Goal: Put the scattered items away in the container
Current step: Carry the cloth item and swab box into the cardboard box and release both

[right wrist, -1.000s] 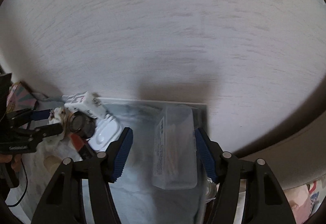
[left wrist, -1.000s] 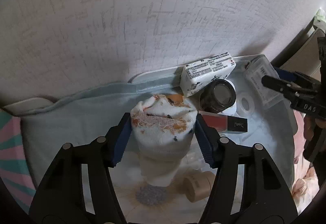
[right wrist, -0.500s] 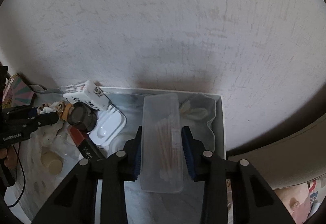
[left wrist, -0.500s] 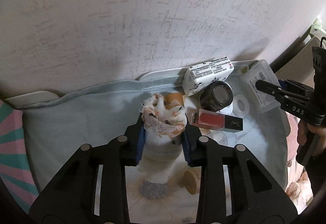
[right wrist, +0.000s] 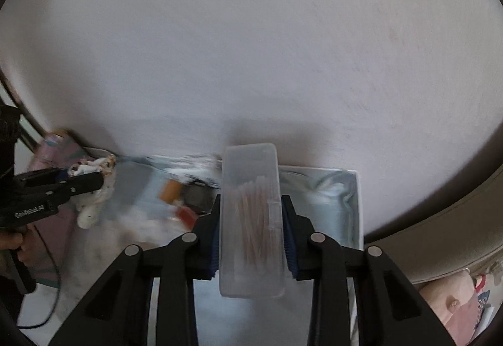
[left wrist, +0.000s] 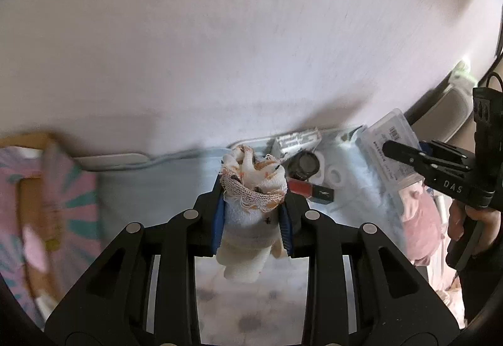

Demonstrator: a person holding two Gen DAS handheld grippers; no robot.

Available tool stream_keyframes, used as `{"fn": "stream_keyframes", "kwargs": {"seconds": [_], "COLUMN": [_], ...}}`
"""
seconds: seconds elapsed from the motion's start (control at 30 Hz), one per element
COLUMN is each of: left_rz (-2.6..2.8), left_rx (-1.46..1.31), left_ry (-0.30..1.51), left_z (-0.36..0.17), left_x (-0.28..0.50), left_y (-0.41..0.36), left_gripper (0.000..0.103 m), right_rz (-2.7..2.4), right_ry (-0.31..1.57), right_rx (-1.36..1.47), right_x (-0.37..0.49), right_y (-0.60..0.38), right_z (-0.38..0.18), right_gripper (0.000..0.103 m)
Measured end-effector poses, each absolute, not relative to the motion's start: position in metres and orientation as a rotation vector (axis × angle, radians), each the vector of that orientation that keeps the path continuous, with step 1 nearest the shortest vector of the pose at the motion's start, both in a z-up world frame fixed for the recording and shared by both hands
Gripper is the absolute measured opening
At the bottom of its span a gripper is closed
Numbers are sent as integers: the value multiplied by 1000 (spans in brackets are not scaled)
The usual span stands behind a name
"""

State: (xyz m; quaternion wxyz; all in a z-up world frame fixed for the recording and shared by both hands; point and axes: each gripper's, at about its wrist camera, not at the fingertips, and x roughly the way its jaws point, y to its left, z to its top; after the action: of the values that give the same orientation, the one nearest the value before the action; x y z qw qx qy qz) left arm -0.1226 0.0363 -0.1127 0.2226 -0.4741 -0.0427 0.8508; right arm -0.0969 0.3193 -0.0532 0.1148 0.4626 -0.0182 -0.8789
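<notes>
A pale textured wall (left wrist: pixel 251 31) fills the far half of both views. Below it a light blue cloth (left wrist: pixel 151 185) covers the surface, and at the right edge of the scene a white container (right wrist: pixel 358 204) stands against the wall, its silvery inside bare where visible.

The right hand-held gripper (right wrist: pixel 251 239) is clamped across the middle of a clear plastic box (right wrist: pixel 250 220) full of cotton swabs, held up just left of the container. The box looks stiff, light and smooth-walled; a grip on the long flat sides is probably safest, since the lid may pop under pressure.

The left hand-held gripper (left wrist: pixel 253 220) squeezes a rolled white cloth (left wrist: pixel 254 188) with orange print and a frayed edge, lifted above the blue cloth. It is soft and will sag, so a hold around the roll's middle suits it.

Far right of it lie a white packet (left wrist: pixel 295 140), a dark round jar (left wrist: pixel 303 163) and a red lipstick box (left wrist: pixel 309 191), blurred in the right view.
</notes>
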Motion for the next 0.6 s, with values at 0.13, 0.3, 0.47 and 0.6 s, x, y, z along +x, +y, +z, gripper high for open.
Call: {"fn": "stream_keyframes", "kwargs": {"seconds": [0.13, 0.3, 0.47, 0.6], "left_rz": [2409, 2509, 2602, 2670], "left_rx": [-1286, -1251, -1258, -1289], "left_ry": [-130, -166, -207, -253], "left_z": [-75, -48, -31, -30], "left_x": [-111, -83, -63, -40], "left_y": [38, -3, -52, -96], "left_gripper": [26, 26, 26, 26], "right_rz": [-2538, -2478, -2376, -2281], "right_ry": [-20, 48, 112, 161], "right_rx": [1304, 1203, 1127, 1085], "right_x": [-92, -87, -86, -82], "right_y": [292, 240, 177, 120], "right_z": [-17, 17, 33, 37], "right_gripper": [30, 30, 30, 30]}}
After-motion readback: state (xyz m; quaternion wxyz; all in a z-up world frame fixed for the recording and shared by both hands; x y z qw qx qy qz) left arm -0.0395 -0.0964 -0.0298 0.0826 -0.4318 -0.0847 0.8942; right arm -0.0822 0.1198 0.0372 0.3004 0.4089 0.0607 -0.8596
